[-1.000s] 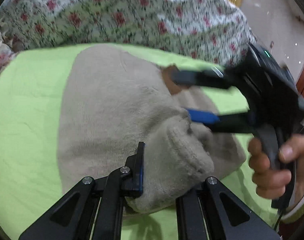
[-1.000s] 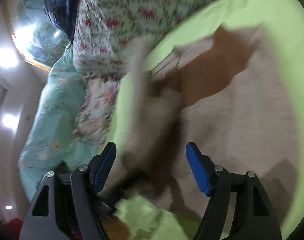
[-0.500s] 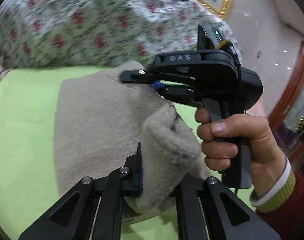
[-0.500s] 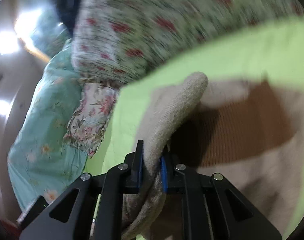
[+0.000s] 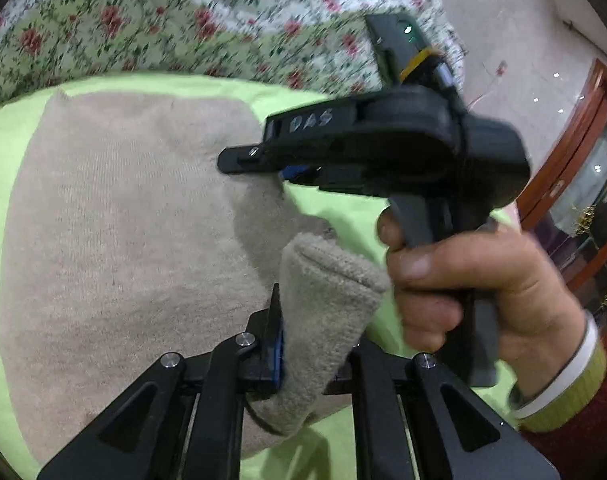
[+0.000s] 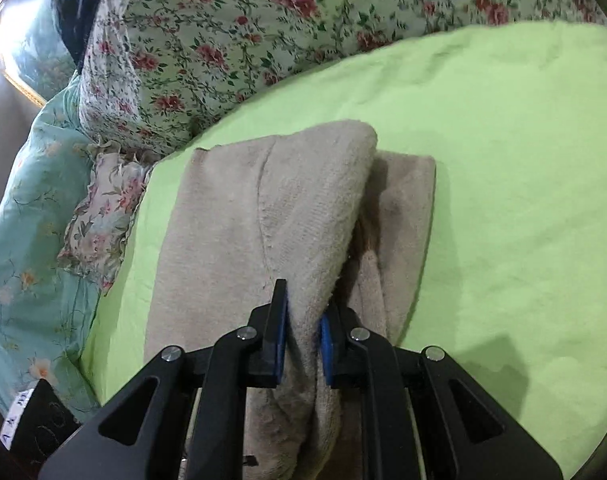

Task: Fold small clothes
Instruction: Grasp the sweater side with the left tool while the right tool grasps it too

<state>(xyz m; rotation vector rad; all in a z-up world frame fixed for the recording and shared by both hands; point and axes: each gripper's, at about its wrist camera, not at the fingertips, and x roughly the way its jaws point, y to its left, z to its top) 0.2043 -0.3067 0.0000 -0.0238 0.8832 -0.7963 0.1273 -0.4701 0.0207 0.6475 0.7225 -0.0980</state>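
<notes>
A beige knitted garment point(image 5: 123, 220) lies on the lime-green sheet point(image 5: 7, 140). My left gripper point(image 5: 315, 332) is shut on a thick folded edge of it at the near right, and the cloth hides its right pad. In the left wrist view a hand point(image 5: 483, 280) holds the right gripper point(image 5: 263, 166) just above the garment's far right edge. In the right wrist view the right gripper point(image 6: 303, 308) is shut on a raised fold of the garment point(image 6: 263, 200), which drapes over a lower layer with brown lining showing.
A floral quilt point(image 5: 163, 12) is bunched along the far side of the sheet point(image 6: 503, 200). A teal floral cover point(image 6: 19, 220) and a small frilled pillow point(image 6: 99, 216) lie at the left. A wooden cabinet point(image 5: 575, 168) stands at the right.
My right gripper closed on the garment's edge and lifted a fold across the lower layer. The left gripper kept its grip and moved with its edge, drawing the cloth narrower.
</notes>
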